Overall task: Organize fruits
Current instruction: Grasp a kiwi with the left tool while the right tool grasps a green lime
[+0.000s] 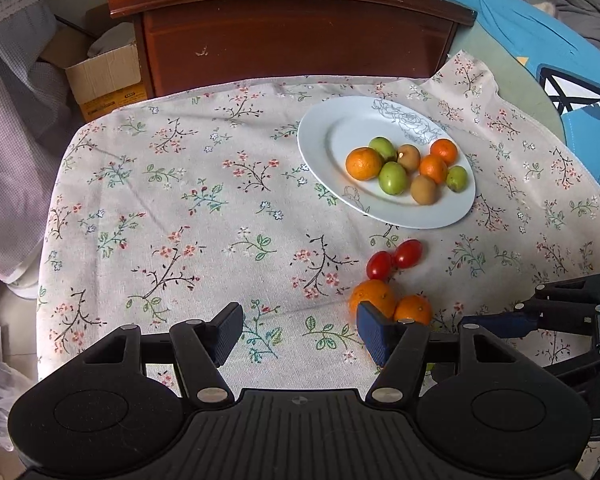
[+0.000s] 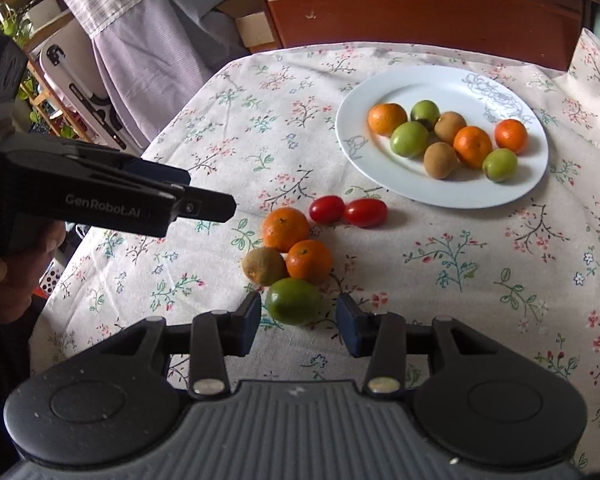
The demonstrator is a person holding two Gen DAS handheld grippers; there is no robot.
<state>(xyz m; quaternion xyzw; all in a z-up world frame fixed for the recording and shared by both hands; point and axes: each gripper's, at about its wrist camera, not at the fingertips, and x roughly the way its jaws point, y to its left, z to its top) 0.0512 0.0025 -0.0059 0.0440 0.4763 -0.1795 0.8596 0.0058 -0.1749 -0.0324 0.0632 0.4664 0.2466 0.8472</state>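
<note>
A white plate (image 2: 440, 92) holds several oranges, green fruits and kiwis; it also shows in the left wrist view (image 1: 332, 128). On the floral cloth lie two cherry tomatoes (image 2: 346, 211), two oranges (image 2: 286, 229), a kiwi (image 2: 263, 266) and a green fruit (image 2: 294, 301). My right gripper (image 2: 298, 322) is open, its fingers on either side of the green fruit, not touching it. My left gripper (image 1: 300, 330) is open and empty over bare cloth, left of the oranges (image 1: 372, 298). It also shows from the side in the right wrist view (image 2: 204, 204).
A dark wooden cabinet (image 1: 292, 36) stands behind the table. A cardboard box (image 1: 104, 80) and hanging cloth are at the left. A blue object (image 1: 540, 40) is at the right. The cloth-covered table (image 1: 180, 200) drops off at its left edge.
</note>
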